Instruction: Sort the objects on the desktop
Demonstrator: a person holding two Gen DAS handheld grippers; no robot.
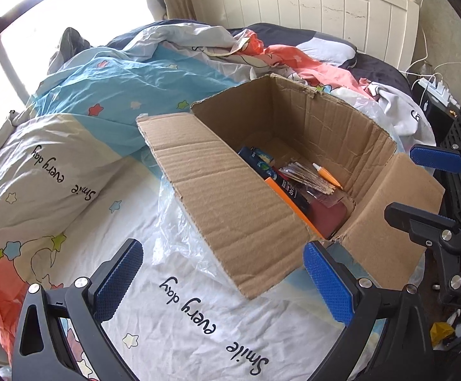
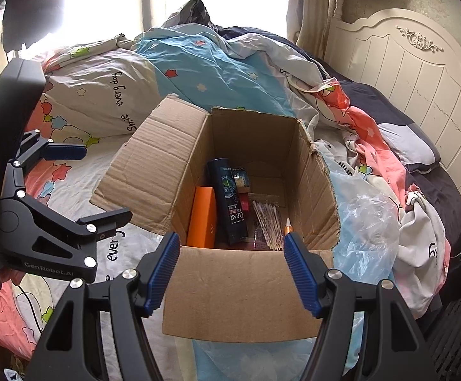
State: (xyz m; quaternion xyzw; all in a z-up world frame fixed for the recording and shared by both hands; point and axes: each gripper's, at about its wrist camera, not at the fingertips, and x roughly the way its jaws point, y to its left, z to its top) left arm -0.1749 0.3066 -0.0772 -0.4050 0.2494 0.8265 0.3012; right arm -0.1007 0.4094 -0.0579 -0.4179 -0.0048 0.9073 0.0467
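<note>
Cardboard box open on a rumpled bed, flaps folded outward, with a clear plastic bag crumpled against and under its side. Inside the box: an orange carton standing along one wall, a dark blue shampoo bottle lying beside it, a small printed packet at the bottle's far end, a cellophane bundle of thin sticks and an orange-and-white tube towards the opposite wall. Right gripper poised just over the box's near flap, jaws spread wide and holding nothing. Left gripper off the box's outer corner, above the star-printed sheet, jaws likewise spread and empty. Beyond the box, a heaped blue, white and coral quilt; behind that, a cream panelled headboard.
</note>
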